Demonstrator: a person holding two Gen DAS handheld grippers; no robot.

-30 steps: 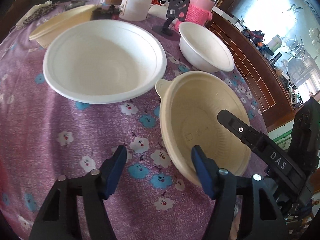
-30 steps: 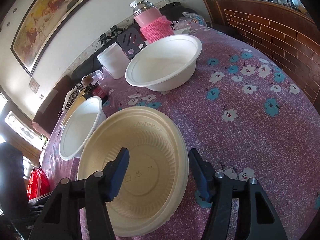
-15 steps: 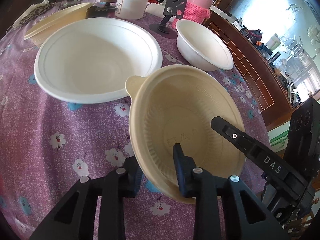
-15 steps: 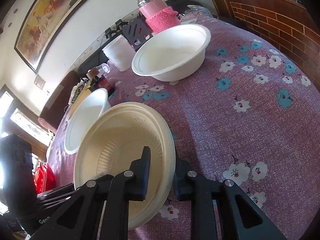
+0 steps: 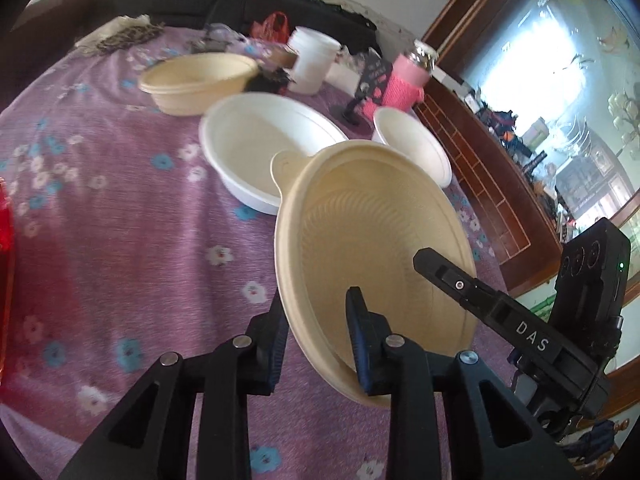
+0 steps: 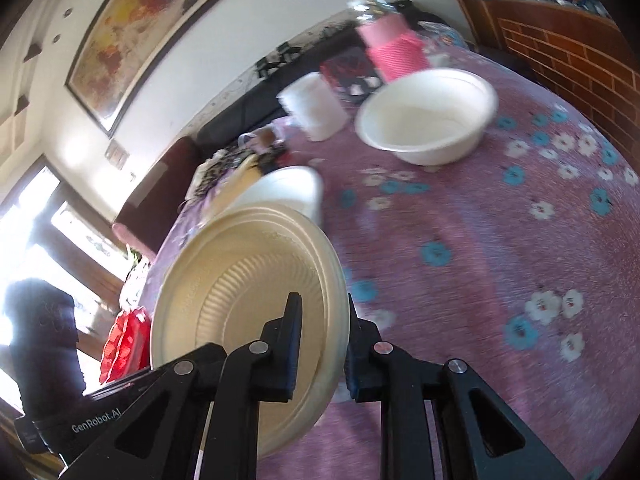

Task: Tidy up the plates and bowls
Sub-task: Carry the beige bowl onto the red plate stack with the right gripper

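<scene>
Both grippers hold one beige ribbed bowl by opposite rims, lifted off the purple flowered cloth and tilted. My left gripper is shut on its near rim. My right gripper is shut on the other rim of the same bowl; its finger shows in the left wrist view. A large white bowl and a small white bowl sit beyond. Another beige bowl sits at the back left.
A white tub, a pink-sleeved flask and a black phone stand stand at the back. A red object lies at the left edge. A wooden cabinet borders the table on the right.
Both grippers closed on the beige bowl's rims and have lifted it off the cloth, tilting it; the views have risen and pulled back.
</scene>
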